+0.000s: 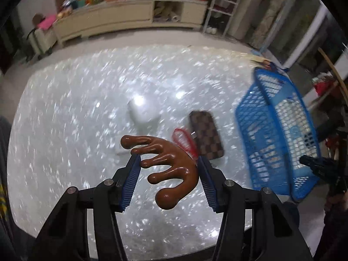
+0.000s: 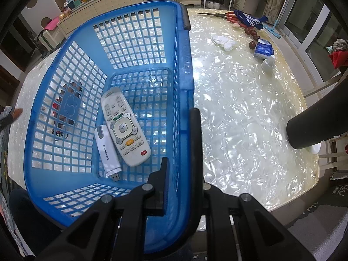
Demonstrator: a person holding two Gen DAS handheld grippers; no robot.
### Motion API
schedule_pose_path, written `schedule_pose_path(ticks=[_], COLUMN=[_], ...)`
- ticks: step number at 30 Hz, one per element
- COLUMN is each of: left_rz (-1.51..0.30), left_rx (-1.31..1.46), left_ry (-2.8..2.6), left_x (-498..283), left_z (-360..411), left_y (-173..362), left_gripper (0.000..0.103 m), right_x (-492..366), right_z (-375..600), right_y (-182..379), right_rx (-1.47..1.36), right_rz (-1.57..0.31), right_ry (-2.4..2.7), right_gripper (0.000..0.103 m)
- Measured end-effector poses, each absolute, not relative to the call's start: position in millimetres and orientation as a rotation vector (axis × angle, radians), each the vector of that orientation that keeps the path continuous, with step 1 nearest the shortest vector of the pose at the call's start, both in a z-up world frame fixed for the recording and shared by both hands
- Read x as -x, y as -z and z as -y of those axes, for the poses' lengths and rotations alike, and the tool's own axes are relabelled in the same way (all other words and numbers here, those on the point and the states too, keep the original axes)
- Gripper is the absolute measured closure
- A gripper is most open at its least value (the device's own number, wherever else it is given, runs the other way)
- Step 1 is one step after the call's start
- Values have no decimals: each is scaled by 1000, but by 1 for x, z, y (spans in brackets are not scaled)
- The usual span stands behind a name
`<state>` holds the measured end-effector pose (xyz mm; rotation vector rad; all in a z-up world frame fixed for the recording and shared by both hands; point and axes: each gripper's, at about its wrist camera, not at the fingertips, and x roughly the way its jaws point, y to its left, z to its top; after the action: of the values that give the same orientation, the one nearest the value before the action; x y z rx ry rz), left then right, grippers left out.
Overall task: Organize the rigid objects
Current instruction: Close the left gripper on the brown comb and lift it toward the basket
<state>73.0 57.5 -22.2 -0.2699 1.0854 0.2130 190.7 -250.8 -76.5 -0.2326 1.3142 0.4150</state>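
My left gripper is shut on a brown wooden massager with several rounded prongs, held up above the shiny table. On the table below lie a checkered brown case, a red comb and a white box. To the right stands the blue plastic basket. My right gripper is shut on the basket's side wall, one finger inside and one outside. In the basket lie a white remote and a white USB stick.
At the table's far right lie red scissors, a blue cloth, red fruits, a crumpled tissue, a blue tissue pack and a small white bottle. A black cylinder stands at the right edge.
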Motion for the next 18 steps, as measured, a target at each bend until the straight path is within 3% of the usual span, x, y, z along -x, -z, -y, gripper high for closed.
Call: schedule_pose_path(ticks=[18], left_rz=[-977], left_rx=[41], left_ry=[96], left_x=[-137], left_z=[53], left_y=[-36], left_gripper=[45], right_x=[-194], right_z=[250], right_y=[77], right_rx=[255], right_rz=[-1304], right_ry=[-450], right_gripper=[99])
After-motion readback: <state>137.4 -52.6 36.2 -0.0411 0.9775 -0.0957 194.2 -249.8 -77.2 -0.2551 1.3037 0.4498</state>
